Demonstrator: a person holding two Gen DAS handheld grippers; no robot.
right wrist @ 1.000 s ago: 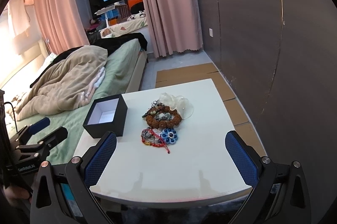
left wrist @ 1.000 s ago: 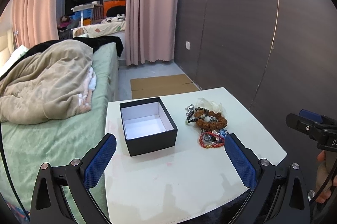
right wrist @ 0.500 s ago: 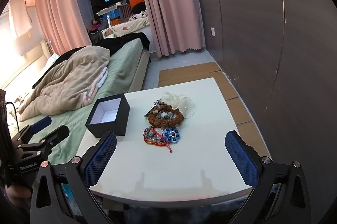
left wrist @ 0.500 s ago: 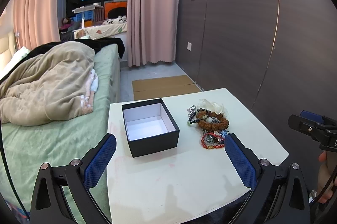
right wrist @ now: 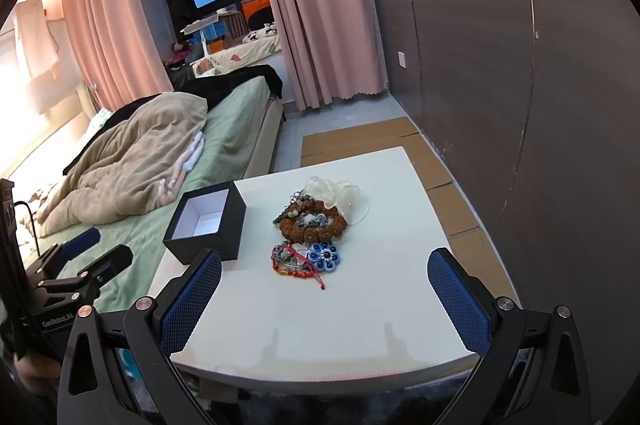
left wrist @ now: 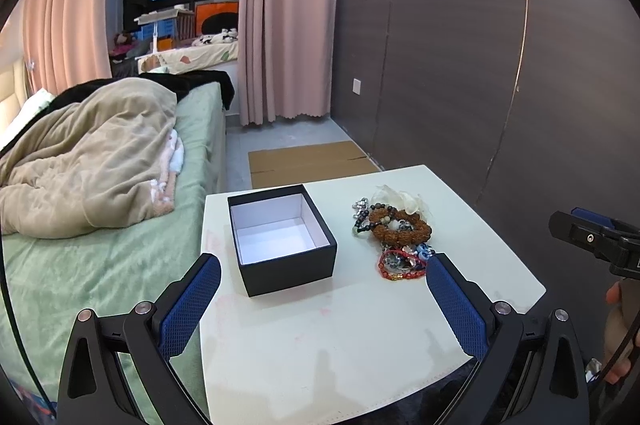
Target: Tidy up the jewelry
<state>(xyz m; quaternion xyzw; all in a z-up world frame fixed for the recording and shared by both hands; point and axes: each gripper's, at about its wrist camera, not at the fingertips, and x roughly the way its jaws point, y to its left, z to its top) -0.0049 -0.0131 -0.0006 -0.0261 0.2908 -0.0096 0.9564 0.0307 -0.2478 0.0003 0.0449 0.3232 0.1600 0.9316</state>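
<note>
An open black box (left wrist: 282,239) with a white, empty inside stands on the left part of a white table (left wrist: 340,337); it also shows in the right wrist view (right wrist: 208,221). Right of it lies a pile of jewelry: a brown bead bracelet (left wrist: 400,227) (right wrist: 312,221), a red cord bracelet (left wrist: 398,265) (right wrist: 294,261), a blue flower piece (right wrist: 325,257) and a clear pouch (right wrist: 340,195). My left gripper (left wrist: 320,301) is open and empty over the table's near edge. My right gripper (right wrist: 324,301) is open and empty, short of the pile.
A bed (left wrist: 92,225) with a green sheet and beige blanket lies close along the table's left side. A dark panelled wall (left wrist: 500,85) runs on the right. Flattened cardboard (left wrist: 308,163) lies on the floor beyond the table.
Both views have lifted and drawn back slightly, so the table, box and jewelry sit a little lower and farther. Both grippers stay open. Nothing on the table moved.
</note>
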